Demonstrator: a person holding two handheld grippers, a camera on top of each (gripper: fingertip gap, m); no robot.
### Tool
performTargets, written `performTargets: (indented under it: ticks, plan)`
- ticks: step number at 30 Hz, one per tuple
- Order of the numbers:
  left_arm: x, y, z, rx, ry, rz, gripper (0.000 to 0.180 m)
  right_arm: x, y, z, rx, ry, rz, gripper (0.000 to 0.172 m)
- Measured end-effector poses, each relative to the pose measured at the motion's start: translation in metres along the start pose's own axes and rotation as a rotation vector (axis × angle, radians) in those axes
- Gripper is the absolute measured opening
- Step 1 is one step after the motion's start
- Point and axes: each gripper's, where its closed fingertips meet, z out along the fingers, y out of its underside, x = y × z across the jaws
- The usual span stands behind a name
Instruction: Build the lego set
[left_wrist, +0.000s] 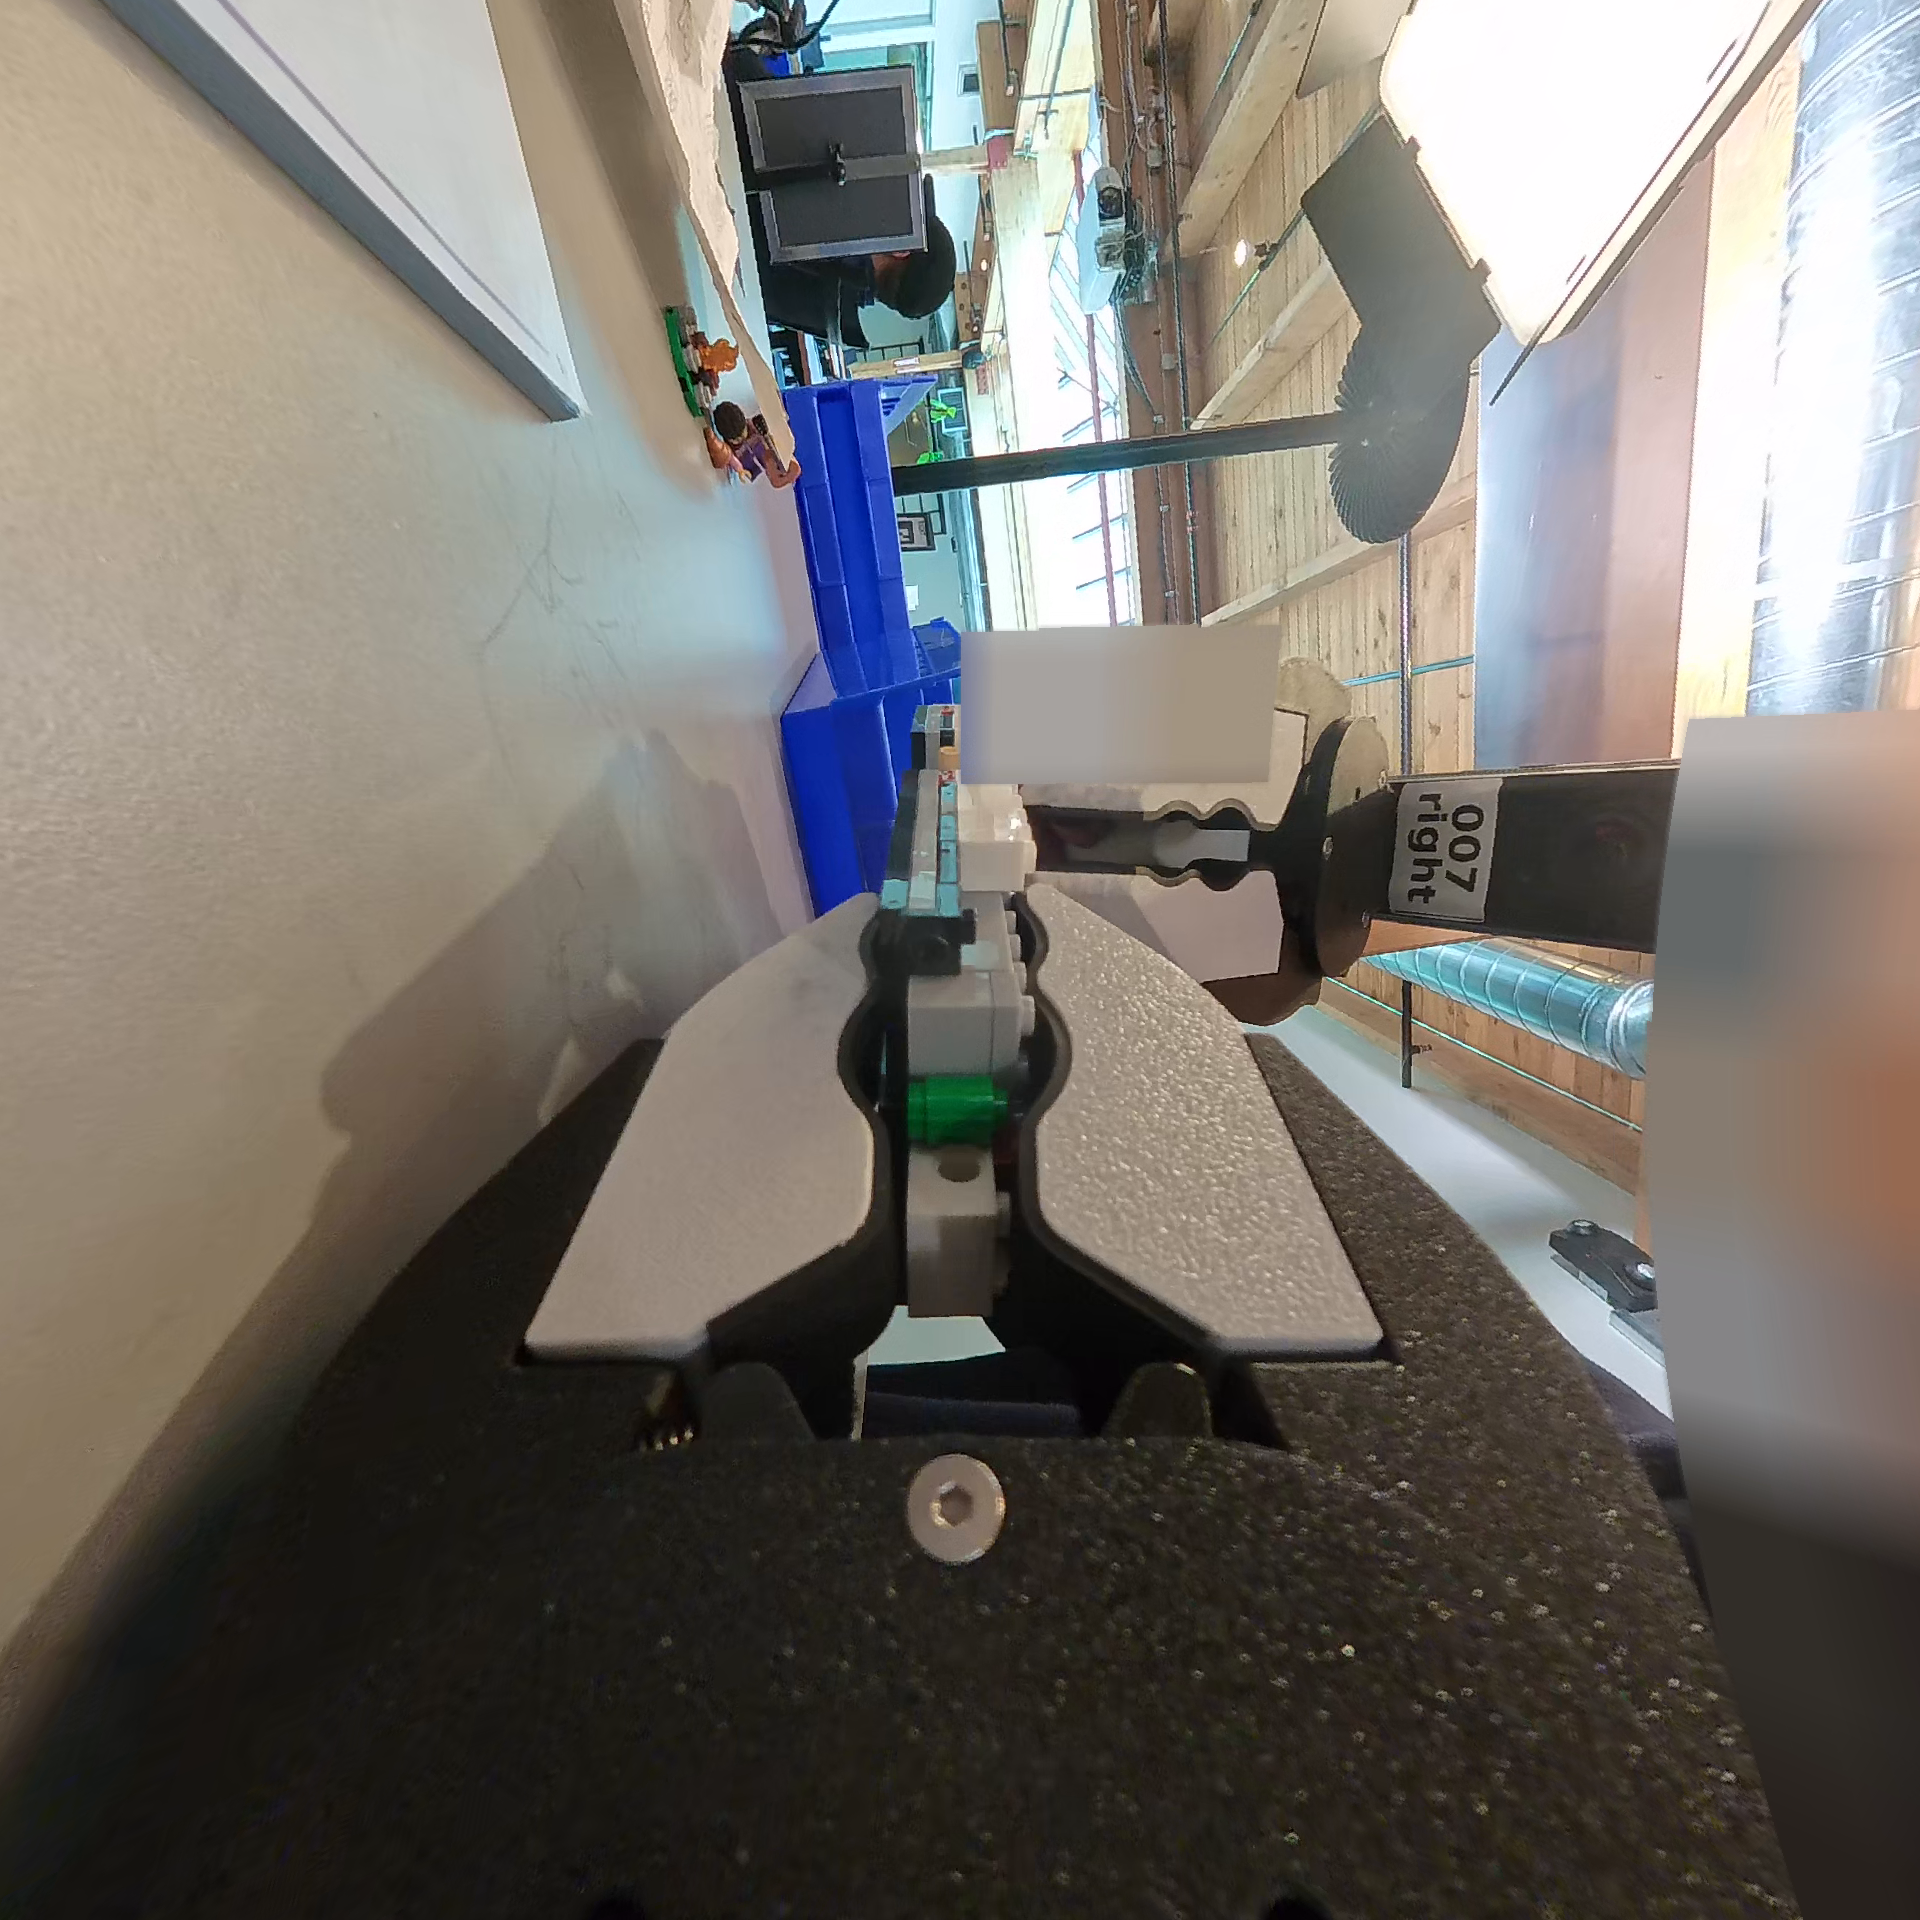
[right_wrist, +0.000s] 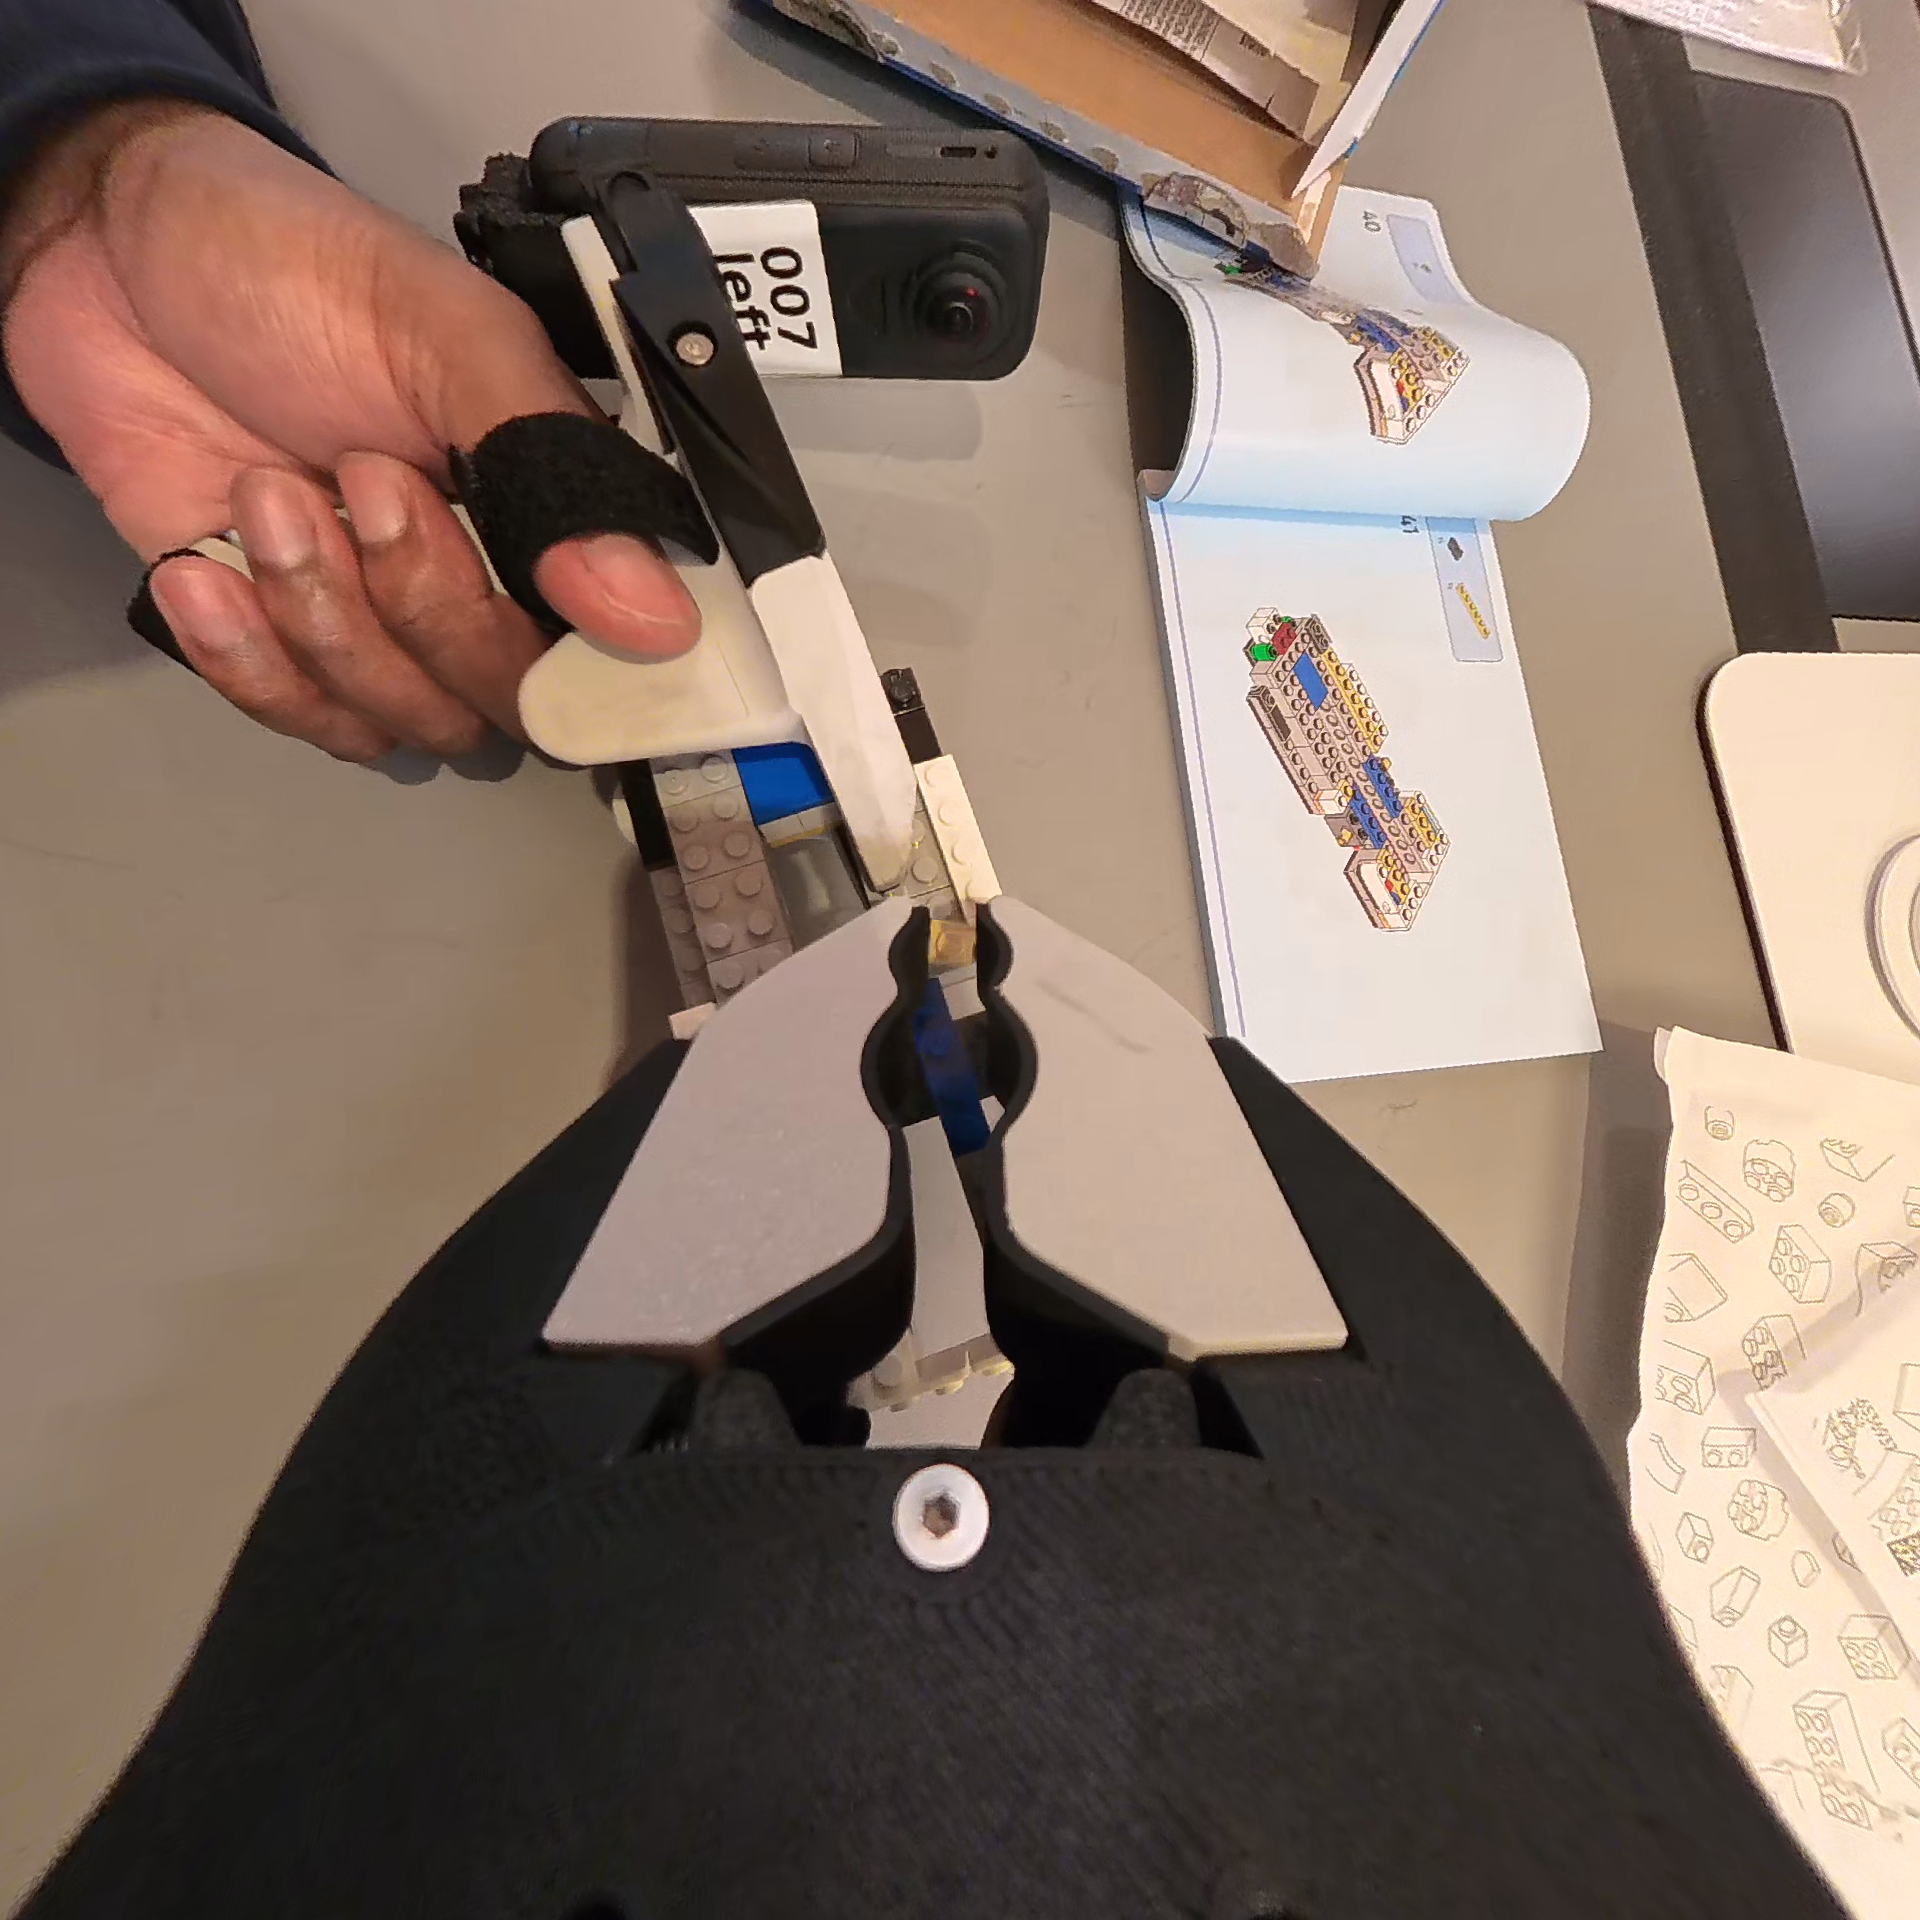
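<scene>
Grey table (right_wrist: 312, 1039) with open instruction booklet (right_wrist: 1382, 831), printed paper bag (right_wrist: 1787, 1351), perhaps torn cardboard box (right_wrist: 1143, 83).

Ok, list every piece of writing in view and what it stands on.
I give no wording, only where it stands.
White sticker on the right gripper body: legible print.
Second white sticker on the left gripper camera: legible print.
Open instruction booklet: numbers at the page corners.
Printed sheet in the torn cardboard box: too small to read.

Open booklet (right_wrist: 1382, 790) crowds the brick model's (right_wrist: 717, 883) right – bare table (right_wrist: 260, 987) on its left
</scene>
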Motion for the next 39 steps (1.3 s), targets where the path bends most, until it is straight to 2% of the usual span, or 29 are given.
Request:
performTargets:
  ticks: [15, 21, 39]
  plan:
    - [0.0, -0.001, 0.0, 0.003, 0.008, -0.01, 0.02, 0.0, -0.001, -0.009, 0.035, 0.027, 0.01, 0.011]
    - [0.0, 0.0, 0.0, 0.0, 0.007, -0.007, 0.02, -0.005, 0.008, -0.009, -0.001, 0.036, 0.026, 0.008]
    - [0.0, 0.001, 0.0, -0.007, 0.005, -0.008, 0.02, -0.003, 0.002, -0.002, -0.021, -0.014, -0.017, 0.003]
